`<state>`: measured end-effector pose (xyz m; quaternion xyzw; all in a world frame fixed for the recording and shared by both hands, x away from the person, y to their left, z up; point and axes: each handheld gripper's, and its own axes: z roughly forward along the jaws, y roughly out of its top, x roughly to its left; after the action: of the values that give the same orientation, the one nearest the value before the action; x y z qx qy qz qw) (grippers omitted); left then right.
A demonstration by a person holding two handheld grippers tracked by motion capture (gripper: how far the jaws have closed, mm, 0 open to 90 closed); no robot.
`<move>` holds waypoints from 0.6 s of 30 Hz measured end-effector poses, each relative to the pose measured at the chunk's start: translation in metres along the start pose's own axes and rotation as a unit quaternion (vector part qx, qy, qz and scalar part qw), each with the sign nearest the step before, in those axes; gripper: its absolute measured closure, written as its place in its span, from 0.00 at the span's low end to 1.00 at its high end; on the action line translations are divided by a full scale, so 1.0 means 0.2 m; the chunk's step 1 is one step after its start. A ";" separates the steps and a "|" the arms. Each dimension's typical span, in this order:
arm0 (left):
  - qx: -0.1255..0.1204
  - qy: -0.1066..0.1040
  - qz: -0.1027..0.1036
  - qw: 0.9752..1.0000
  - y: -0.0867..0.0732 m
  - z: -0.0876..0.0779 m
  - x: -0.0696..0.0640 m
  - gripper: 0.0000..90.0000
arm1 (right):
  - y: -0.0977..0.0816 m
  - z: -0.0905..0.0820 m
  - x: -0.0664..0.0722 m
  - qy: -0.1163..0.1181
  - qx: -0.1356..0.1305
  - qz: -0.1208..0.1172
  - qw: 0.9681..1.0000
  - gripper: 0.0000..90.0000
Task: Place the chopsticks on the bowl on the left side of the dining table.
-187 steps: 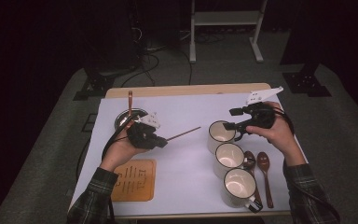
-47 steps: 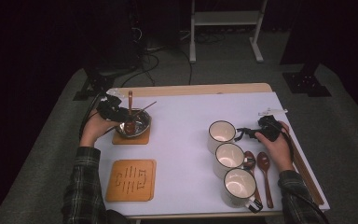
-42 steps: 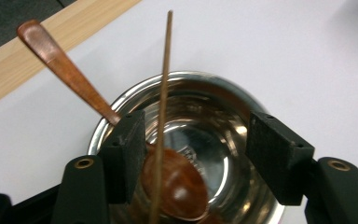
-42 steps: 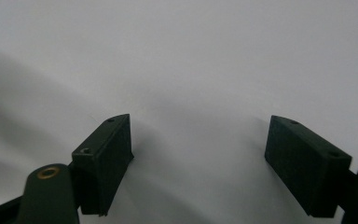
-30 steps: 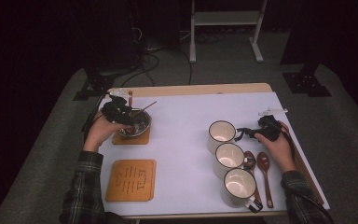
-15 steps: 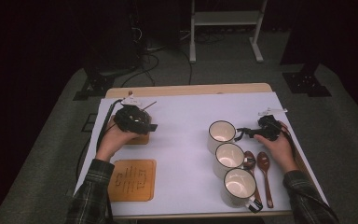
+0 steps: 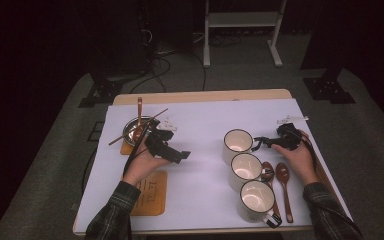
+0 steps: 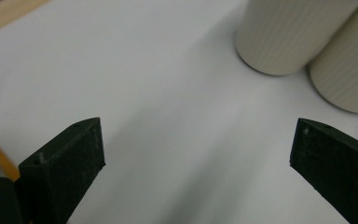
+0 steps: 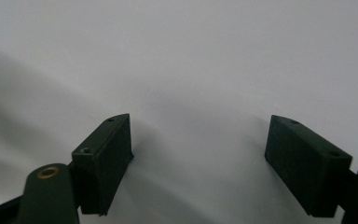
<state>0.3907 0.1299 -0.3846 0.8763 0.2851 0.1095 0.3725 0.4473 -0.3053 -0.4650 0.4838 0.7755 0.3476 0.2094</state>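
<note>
1. Your left hand-held gripper [image 7: 180, 155] has come away from the metal bowl [image 7: 136, 131] since half a second ago and now sits over bare white bench [image 7: 200, 120], pointing toward the mugs. Its jaws have just been opening and stand wide apart with nothing between them; in the left gripper view [image 8: 196, 154] you see only white surface in the gap.
2. The bowl stays on its orange coaster [image 7: 128, 148] at the far left, with the wooden spoon [image 7: 139, 122] and the chopstick [image 7: 137, 127] resting in it.
3. Your right hand-held gripper [image 7: 260, 142] has not shifted; it rests just beside the farthest mug [image 7: 238, 145]. In the right gripper view [image 9: 198, 140] its jaws are apart over white surface, empty.
4. Three cream mugs stand in a diagonal row, the middle mug [image 7: 246, 171] and the nearest mug [image 7: 256, 200] touching or nearly so; two brown spoons [image 7: 282, 182] lie just right of them.
5. A second orange coaster [image 7: 150, 192] lies near your left sleeve.
6. The bench is white-topped with a wooden far edge, on grey carpet [image 7: 60, 165]; behind stand a white frame [image 7: 240, 22] and dark equipment with cables.
</note>
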 end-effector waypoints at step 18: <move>0.025 0.005 0.013 1.000 -0.15 0.18 -0.29 0.00 | 0.00 0.00 0.00 0.002 0.000 0.000 1.000 0.24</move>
<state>0.3453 0.0902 -0.4301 0.8882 0.2785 0.1118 0.3479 0.4478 -0.3059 -0.4649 0.4828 0.7758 0.3491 0.2077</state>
